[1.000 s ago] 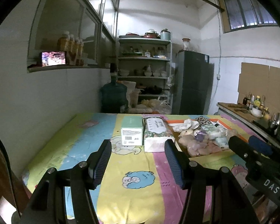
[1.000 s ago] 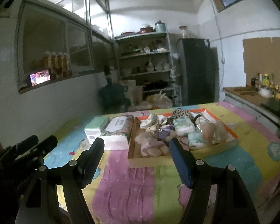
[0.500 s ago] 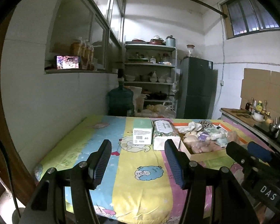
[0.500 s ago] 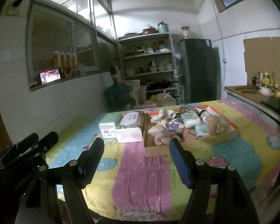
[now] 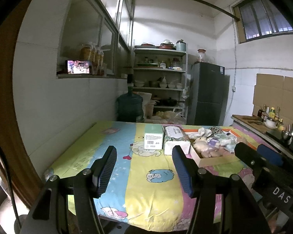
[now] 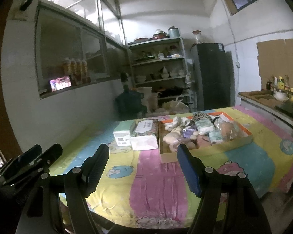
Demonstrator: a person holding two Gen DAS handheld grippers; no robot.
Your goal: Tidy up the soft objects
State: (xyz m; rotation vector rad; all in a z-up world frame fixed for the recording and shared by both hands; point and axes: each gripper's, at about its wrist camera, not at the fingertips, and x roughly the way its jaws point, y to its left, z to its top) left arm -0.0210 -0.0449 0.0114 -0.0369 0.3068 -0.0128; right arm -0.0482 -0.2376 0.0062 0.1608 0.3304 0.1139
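A shallow cardboard tray (image 6: 240, 141) (image 5: 211, 160) with an orange inner rim holds several soft things: plush toys (image 6: 173, 136), tissue packs (image 6: 204, 125) and a leopard-print cloth (image 6: 200, 115). Left of it lie a wrapped tissue pack (image 6: 144, 134) (image 5: 174, 138) and a mint-green box (image 6: 122, 134) (image 5: 154, 138). All rest on a table under a cartoon-print cloth (image 5: 154, 193). My left gripper (image 5: 143, 168) is open and empty, well short of the table's near edge. My right gripper (image 6: 142, 167) is open and empty too, hanging back from the table.
A white wall with a window ledge runs along the table's left side. Behind the table stand a water jug (image 5: 129, 107), shelves of dishes (image 5: 159, 81) and a dark fridge (image 5: 209, 93). A counter with bottles (image 5: 263, 120) is at the right. A wooden door frame (image 5: 7, 117) is at the left.
Both grippers have drawn back from the table, so the whole tabletop and its near edge now show. The jaws stay as wide as before. Nothing on the table has moved.
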